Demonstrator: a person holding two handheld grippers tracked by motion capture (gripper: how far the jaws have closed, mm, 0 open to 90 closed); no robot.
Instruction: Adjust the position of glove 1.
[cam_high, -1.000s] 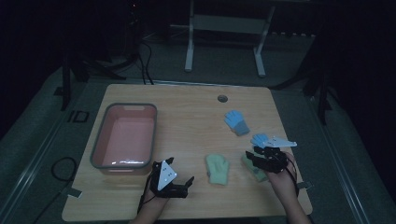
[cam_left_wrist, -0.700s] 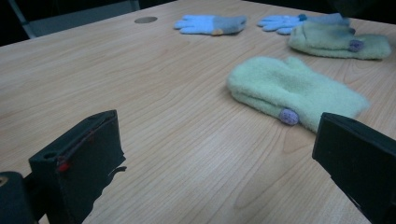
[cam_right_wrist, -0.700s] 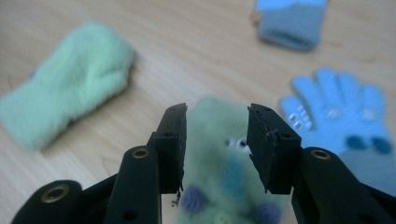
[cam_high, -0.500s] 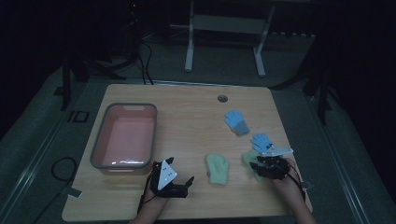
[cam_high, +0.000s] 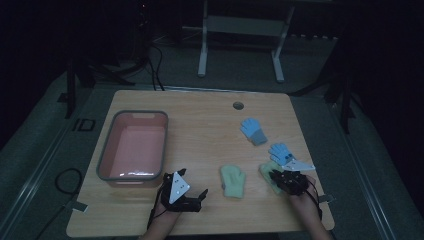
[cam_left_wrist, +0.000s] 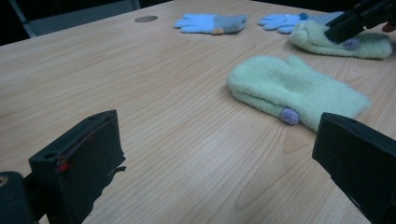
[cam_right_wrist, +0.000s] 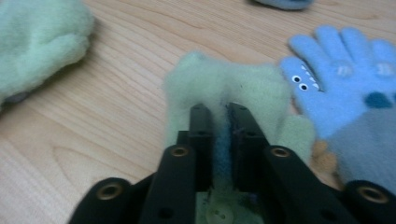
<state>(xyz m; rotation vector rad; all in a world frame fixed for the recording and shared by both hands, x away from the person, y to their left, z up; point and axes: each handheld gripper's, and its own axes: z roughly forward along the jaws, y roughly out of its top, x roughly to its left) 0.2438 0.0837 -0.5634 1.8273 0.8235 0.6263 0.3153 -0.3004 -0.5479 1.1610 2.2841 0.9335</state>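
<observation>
Evidently the right gripper (cam_right_wrist: 217, 116) has just closed its jaws, pinching a fold of the green mitten (cam_right_wrist: 224, 88) near the table's (cam_high: 200, 115) right front edge. A blue glove (cam_right_wrist: 345, 79) lies touching it at right. The left gripper (cam_high: 192, 197) rests open, idle. Risk: the thin pinch may slip on lifting, or snag the glove's cuff alongside.

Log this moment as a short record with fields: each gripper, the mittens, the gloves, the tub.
right gripper: jaws just closed, pinching a fuzzy pale green mitten on the wooden table
left gripper: open, holding nothing
second pale green mitten: flat, between the grippers
blue knit gloves: one apart, one beside the pinched mitten
pink plastic tub: left side
</observation>
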